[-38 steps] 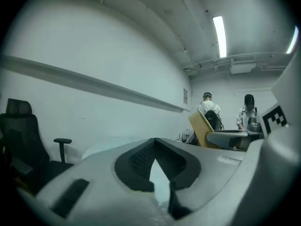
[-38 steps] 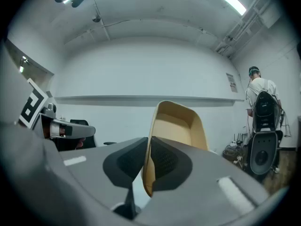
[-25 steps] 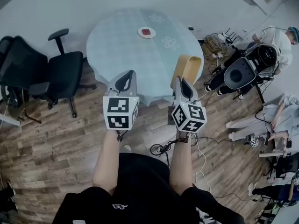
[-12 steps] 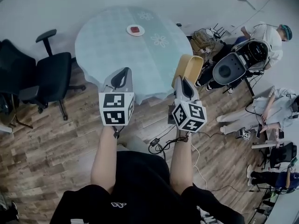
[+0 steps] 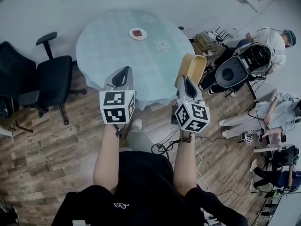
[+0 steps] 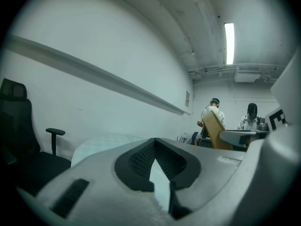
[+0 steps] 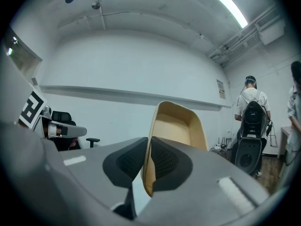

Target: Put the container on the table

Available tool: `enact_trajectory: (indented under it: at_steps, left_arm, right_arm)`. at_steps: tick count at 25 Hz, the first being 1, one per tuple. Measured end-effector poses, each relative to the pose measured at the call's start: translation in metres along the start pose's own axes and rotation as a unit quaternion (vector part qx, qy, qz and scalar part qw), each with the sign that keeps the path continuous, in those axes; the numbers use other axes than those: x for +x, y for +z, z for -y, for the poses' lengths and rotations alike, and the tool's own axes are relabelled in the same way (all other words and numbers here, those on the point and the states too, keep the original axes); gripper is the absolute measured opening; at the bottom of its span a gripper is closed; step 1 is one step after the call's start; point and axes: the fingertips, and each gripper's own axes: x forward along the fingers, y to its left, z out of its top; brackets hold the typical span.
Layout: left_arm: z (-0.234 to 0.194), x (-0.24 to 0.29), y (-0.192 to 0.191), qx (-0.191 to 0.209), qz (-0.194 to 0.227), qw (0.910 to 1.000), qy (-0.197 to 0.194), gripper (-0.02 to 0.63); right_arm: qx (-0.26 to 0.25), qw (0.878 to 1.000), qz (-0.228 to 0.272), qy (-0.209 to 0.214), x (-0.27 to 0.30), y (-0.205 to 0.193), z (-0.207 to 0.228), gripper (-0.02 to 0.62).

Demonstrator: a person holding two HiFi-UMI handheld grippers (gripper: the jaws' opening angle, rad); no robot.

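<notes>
**A:** What does the head view show?

**B:** A round counter (image 5: 108, 41) sits upper middle, bare except for a small plate (image 5: 138, 33). The right claw (image 5: 186, 81) holds a tan container (image 5: 193, 66) on edge at the counter's right border, apparently in the air. The left claw (image 5: 123, 76), at centre left, carries nothing.

**A:** And the left gripper view?

**B:** The left claw (image 6: 154, 147) has its jaws meeting at the tips, empty. The counter (image 6: 101, 142) lies beyond at lower left, and the container (image 6: 214, 128) shows side-on at right.

**A:** The right gripper view?

**B:** Only here is the grip plain. The right claw (image 7: 146, 145) pinches one wall of the container (image 7: 176, 124), its hollow facing right. I judge the container is lifted, while setting it down and letting go remain.
</notes>
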Motion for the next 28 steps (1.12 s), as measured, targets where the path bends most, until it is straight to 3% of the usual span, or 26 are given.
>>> enact_trajectory:
  at_steps: [14,20,24,28]
  left_arm:
    - [-0.059,0.086,-0.016,-0.010,-0.021,0.9985,0.049,0.002]
    - [-0.073,0.151,-0.058,-0.021,-0.075,0.9946,0.068,0.000]
    - [-0.094,0.199,-0.091,-0.031,-0.127,0.9871,0.092,0.001]
    - [-0.118,0.256,-0.096,-0.021,-0.161,0.9801,0.114,0.001]
  right_arm:
    - [0.028,0.999,-0.015,0.019,0.120,-0.033,0.016,0.034]
    - [0.054,0.997,-0.051,0.024,0.193,-0.070,0.049,0.034]
    - [0.075,0.993,-0.085,0.036,0.254,-0.100,0.065,0.034]
    - [0.105,0.988,-0.104,0.040,0.316,-0.121,0.084,0.034]
